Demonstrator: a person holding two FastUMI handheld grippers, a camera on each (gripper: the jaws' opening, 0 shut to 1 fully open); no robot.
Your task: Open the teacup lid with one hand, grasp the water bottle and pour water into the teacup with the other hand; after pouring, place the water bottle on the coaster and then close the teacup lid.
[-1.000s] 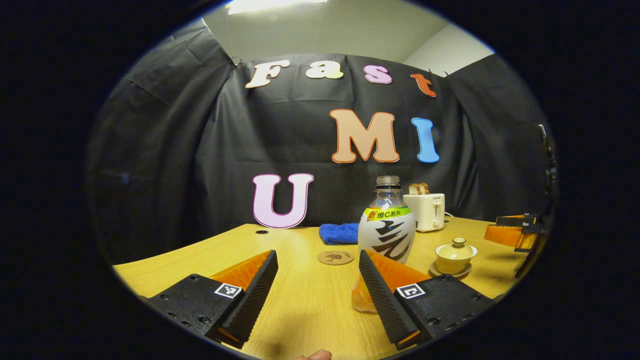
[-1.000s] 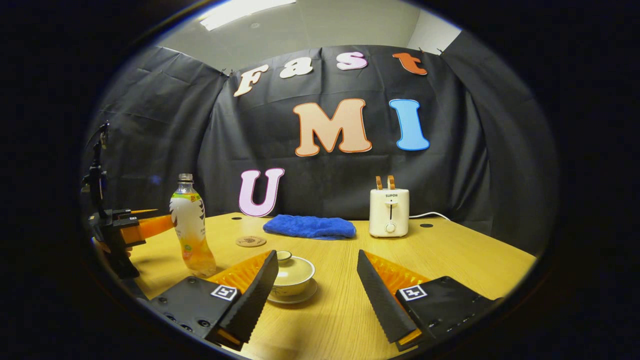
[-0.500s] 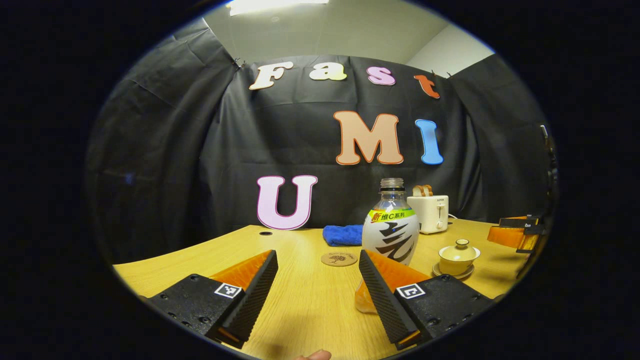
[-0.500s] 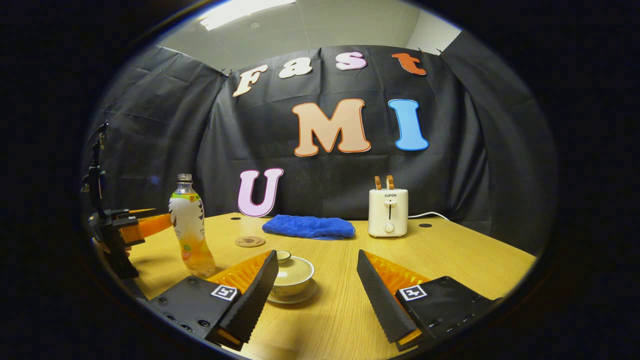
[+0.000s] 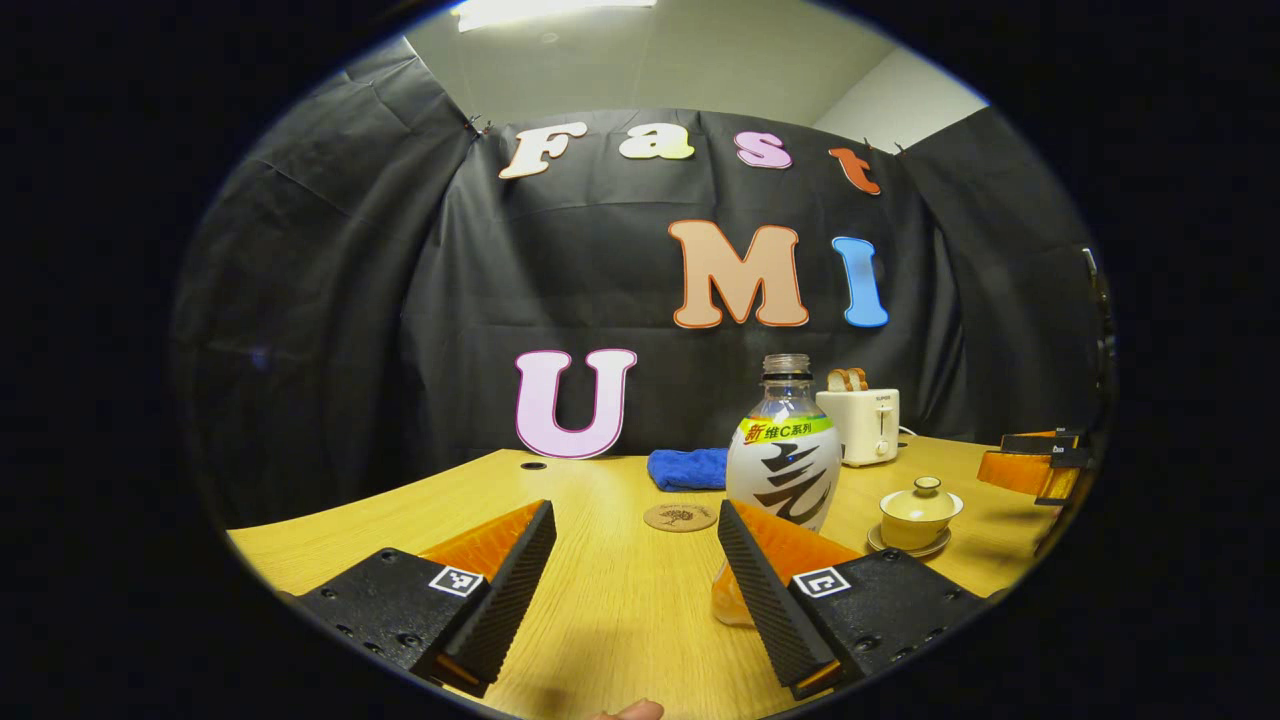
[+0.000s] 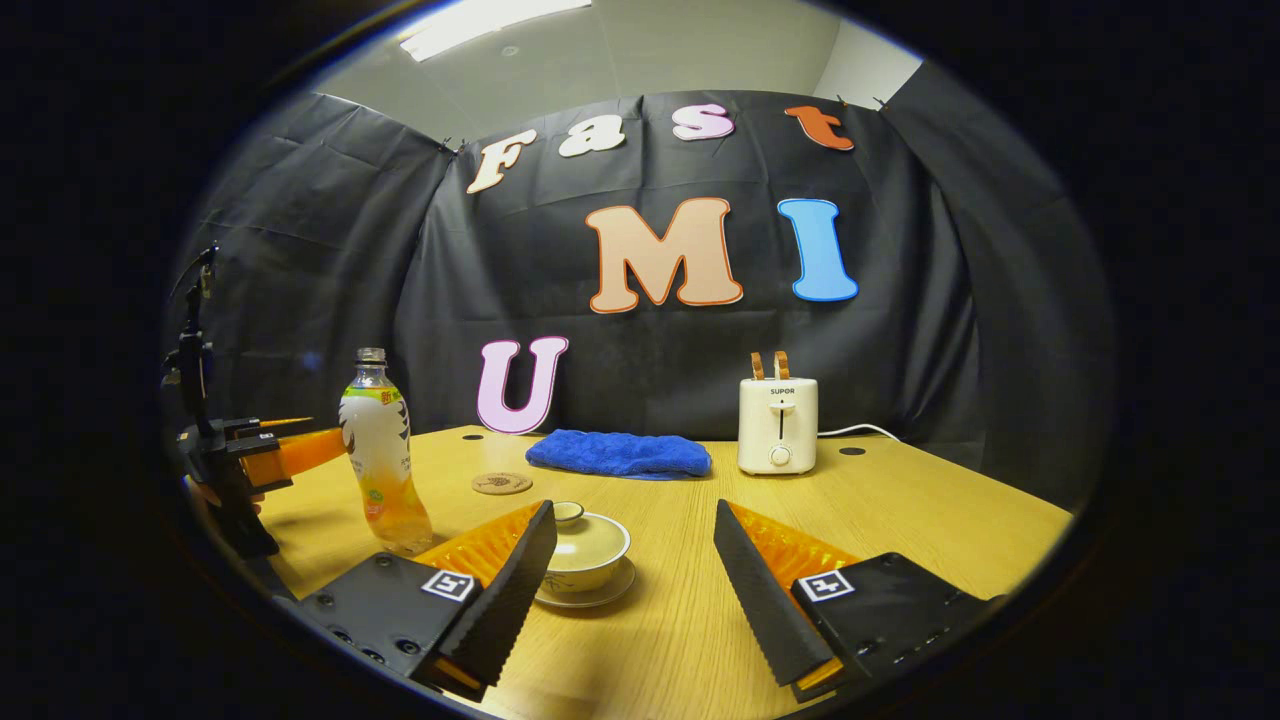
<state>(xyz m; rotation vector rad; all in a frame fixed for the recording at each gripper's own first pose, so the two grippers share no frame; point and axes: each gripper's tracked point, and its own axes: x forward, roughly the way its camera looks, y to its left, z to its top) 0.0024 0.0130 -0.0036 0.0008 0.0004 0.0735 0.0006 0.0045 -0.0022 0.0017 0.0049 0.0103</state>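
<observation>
Wooden table [image 6: 900, 510]: both claws gaping, bottle [image 5: 785, 470] just ahead-right of left claw [image 5: 636, 570], lidded teacup [image 6: 585, 545] between right claw [image 6: 634, 575] fingers; probably fragile, pinch lid knob [image 6: 567, 512].

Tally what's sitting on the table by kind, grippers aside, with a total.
Water bottle: 1
Lidded teacup on its saucer: 1
Coaster: 1
Blue cloth: 1
Toaster: 1
Total: 5
</observation>
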